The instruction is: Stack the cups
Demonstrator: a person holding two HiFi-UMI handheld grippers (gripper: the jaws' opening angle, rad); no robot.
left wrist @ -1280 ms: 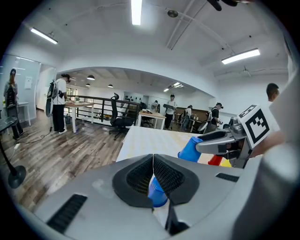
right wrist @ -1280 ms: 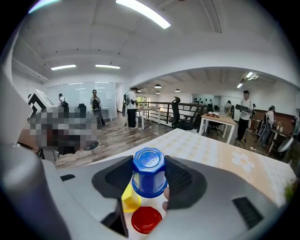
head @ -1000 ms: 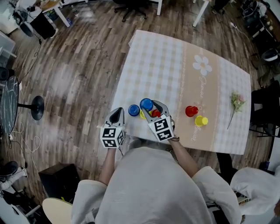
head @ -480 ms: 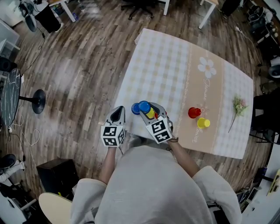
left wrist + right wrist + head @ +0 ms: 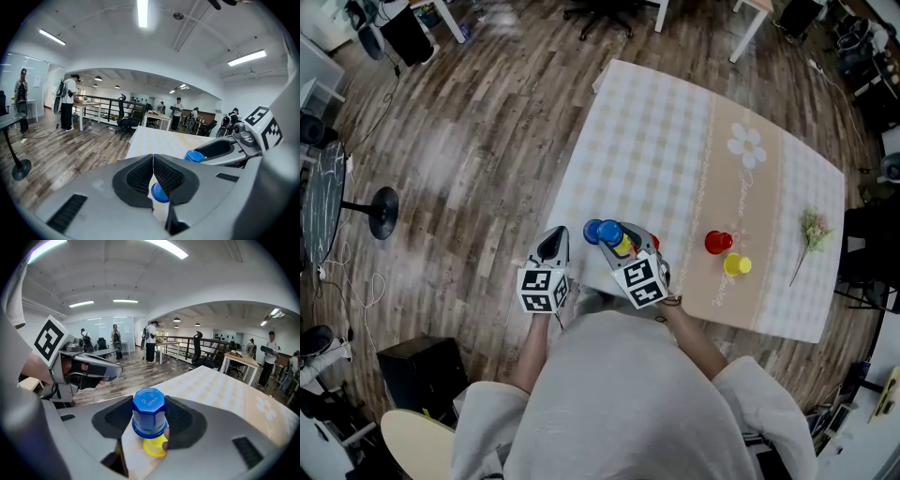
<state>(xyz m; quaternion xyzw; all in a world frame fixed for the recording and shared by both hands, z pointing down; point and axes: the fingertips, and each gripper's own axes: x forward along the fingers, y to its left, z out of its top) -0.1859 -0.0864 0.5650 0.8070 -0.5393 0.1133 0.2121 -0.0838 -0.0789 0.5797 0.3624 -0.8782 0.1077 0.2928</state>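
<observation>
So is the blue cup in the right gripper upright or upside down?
Upside down: the blue cup shows its closed base on top and its wider rim below, just above the yellow cup.

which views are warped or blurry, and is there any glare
Left gripper view: strong fisheye, black corners, the ceiling light blown out, the body of the left gripper soft up close. Right gripper view: same curved warp, yet the blue cup reads sharp. Head view: milder bending at the edges, the table evenly lit, no hard shadows.
</observation>
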